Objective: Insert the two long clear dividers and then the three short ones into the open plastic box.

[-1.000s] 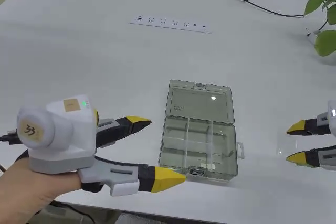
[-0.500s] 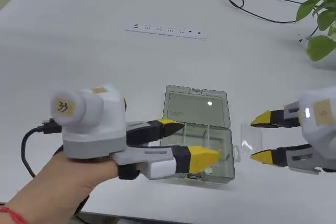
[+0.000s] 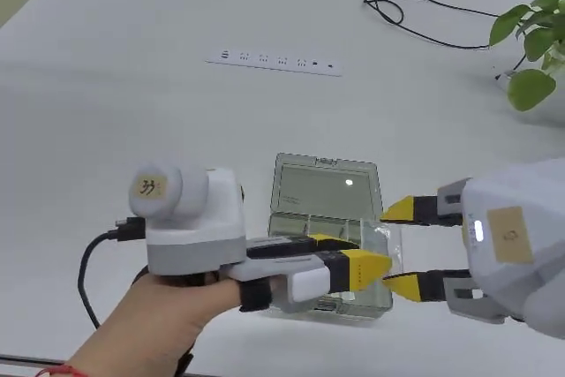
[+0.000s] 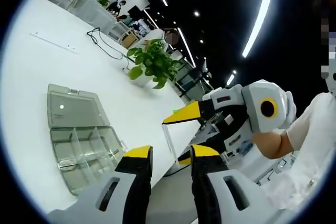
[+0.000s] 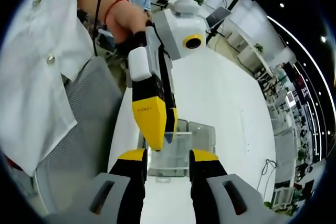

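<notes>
The step called for holding the clear rectangular plastic divider (image 4: 171, 142) square to its slot before lowering. It sat at the right edge of the open smoky translucent box (image 3: 327, 187), between the widely spread jaws of the right tool (image 3: 386, 247). The left tool (image 3: 371, 253), narrowly parted, met it. Neither grip could be confirmed.

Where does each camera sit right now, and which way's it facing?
Head view: on the person's headset, facing forward and down at the open grey plastic box; a hand, left hand-held gripper and right hand-held gripper show.
Left gripper view: rides the left one, facing the right one, with a small clear plastic divider between its jaws; own jaws below.
Right gripper view: rides the right one, facing back at the left one and the person's arm.
All three share the box.
</notes>
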`<state>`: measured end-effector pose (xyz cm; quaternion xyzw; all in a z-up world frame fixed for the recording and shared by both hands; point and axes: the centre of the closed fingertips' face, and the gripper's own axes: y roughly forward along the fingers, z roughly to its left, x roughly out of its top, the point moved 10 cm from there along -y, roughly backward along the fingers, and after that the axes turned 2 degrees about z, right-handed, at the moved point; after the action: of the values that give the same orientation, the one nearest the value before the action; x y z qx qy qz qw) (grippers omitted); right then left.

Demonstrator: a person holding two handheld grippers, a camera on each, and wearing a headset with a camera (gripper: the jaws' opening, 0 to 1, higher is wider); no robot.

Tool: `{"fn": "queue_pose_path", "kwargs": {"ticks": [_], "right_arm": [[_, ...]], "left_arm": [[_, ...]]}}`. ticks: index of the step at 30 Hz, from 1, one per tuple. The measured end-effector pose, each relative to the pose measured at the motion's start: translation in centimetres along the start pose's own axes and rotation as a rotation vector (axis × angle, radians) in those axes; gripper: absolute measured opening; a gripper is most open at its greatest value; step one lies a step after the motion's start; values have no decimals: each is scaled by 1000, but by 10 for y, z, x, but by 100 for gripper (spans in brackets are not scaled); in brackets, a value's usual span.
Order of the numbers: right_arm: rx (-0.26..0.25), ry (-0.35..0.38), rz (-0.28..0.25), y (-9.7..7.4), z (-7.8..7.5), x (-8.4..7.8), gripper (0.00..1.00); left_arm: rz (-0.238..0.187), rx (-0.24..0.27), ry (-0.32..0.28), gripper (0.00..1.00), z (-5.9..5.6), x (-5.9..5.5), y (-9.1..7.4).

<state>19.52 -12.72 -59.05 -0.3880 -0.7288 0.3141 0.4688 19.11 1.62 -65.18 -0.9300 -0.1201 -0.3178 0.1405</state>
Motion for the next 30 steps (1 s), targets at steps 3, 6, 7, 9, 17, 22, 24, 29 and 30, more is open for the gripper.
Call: {"fn": "queue_pose_path", "kwargs": {"ticks": [3,6,7,9,17,22,24,29,30], "right_arm": [[-5,-12,-3,-2,1,6,33],[-7,-19,-2,-3,2,7,33],[-8,-22,-2,-3,2,8,33],[-10,-25,1,-3,2,8,33],[-8,-33,7,-3,3,9,33],[-11,-37,5,-3,3,9,33],[-12,-40,7,-2,3,9,33],[-20,-11,-14,-7,-3,9,33],[-19,1,-25,-8,-4,9,33]], "left_arm": [[2,-10,-9,17,-2,-1,1],[-7,-15,-15,10,-2,0,2],[-6,-16,-15,9,-2,0,2],[-6,-19,-11,7,-3,0,2],[-3,-26,-28,0,-3,-1,2],[-17,-26,-53,0,-2,-3,2],[-20,-24,-56,0,-1,-3,2],[-6,-15,-23,0,1,-3,1],[-1,-3,1,0,2,-2,0]]}}
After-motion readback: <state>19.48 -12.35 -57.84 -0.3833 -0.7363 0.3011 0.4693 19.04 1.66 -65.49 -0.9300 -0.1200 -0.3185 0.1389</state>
